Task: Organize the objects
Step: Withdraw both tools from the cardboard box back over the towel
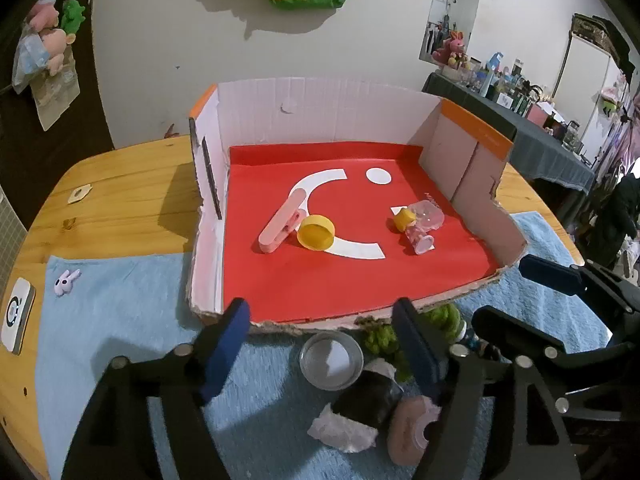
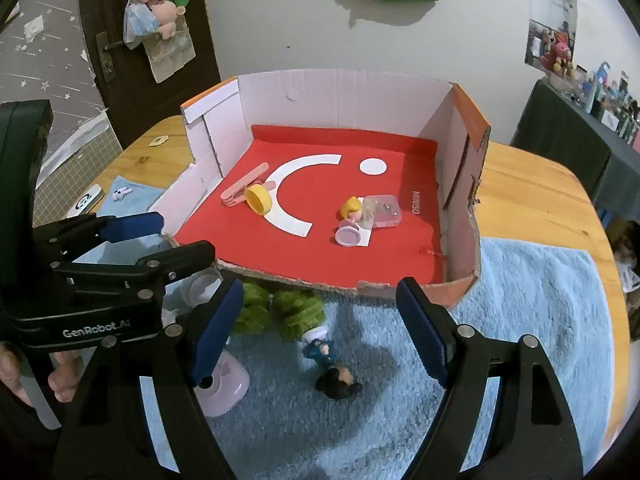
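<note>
A cardboard box (image 1: 320, 116) with a red floor holds a pink clip (image 1: 282, 224), a yellow cap (image 1: 316, 233), a small blonde figure (image 1: 416, 232) and a clear plastic case (image 1: 430, 216). My left gripper (image 1: 322, 344) is open above a clear round lid (image 1: 331, 360), a black-and-white object (image 1: 366, 404) and a pink roll (image 1: 410, 428) on the blue towel. My right gripper (image 2: 320, 324) is open above a dark-haired figure (image 2: 332, 368) and green fuzzy pieces (image 2: 298, 310). The box also shows in the right wrist view (image 2: 340, 88).
The blue towel (image 2: 540, 320) lies on a wooden table (image 1: 120, 200). A small bunny toy (image 1: 67, 281) and a white device (image 1: 16, 316) sit at the left. A pink cup (image 2: 224, 388) stands by the right gripper's left finger. The other gripper (image 2: 132, 248) is close at left.
</note>
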A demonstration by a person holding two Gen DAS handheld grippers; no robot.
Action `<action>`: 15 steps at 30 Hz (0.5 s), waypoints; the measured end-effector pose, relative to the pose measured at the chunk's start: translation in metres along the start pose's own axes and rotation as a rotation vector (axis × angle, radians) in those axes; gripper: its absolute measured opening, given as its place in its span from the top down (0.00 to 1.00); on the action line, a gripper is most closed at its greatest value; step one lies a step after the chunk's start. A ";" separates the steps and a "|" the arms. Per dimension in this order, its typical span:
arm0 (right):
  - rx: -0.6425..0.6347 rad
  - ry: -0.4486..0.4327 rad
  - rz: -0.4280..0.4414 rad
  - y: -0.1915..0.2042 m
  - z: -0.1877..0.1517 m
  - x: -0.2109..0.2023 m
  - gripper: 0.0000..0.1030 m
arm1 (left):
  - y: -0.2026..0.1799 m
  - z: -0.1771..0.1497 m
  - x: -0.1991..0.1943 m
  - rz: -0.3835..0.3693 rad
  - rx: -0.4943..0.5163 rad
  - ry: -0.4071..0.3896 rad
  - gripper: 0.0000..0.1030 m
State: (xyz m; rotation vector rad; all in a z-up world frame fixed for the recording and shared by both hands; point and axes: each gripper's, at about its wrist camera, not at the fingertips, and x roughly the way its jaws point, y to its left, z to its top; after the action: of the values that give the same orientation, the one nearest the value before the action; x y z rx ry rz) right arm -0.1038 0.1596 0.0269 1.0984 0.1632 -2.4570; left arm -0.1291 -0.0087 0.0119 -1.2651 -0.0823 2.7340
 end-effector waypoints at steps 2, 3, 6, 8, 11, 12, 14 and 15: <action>0.001 -0.001 -0.001 0.000 -0.001 -0.002 0.24 | 0.000 -0.002 -0.001 0.002 -0.002 0.002 0.23; 0.002 -0.002 -0.001 0.000 -0.002 -0.003 0.24 | 0.001 -0.004 -0.001 0.002 -0.003 0.003 0.23; 0.002 -0.003 -0.005 0.000 -0.004 -0.005 0.24 | 0.002 -0.007 -0.004 0.003 -0.010 0.005 0.23; 0.001 -0.003 -0.007 0.001 -0.006 -0.006 0.24 | 0.003 -0.009 -0.005 0.001 -0.013 0.005 0.23; 0.000 -0.002 -0.009 0.002 -0.010 -0.008 0.22 | 0.004 -0.013 -0.007 0.004 -0.015 0.006 0.21; -0.001 -0.002 -0.009 0.002 -0.011 -0.009 0.20 | 0.004 -0.014 -0.008 0.005 -0.016 0.005 0.19; -0.002 -0.002 -0.009 0.003 -0.013 -0.010 0.19 | 0.004 -0.016 -0.009 0.007 -0.017 0.002 0.18; -0.003 -0.002 -0.009 0.004 -0.014 -0.010 0.19 | 0.004 -0.017 -0.010 0.007 -0.018 0.003 0.18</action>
State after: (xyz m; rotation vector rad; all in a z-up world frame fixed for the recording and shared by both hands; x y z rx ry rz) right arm -0.0865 0.1639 0.0252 1.0964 0.1712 -2.4656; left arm -0.1099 -0.0138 0.0078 -1.2759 -0.1025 2.7434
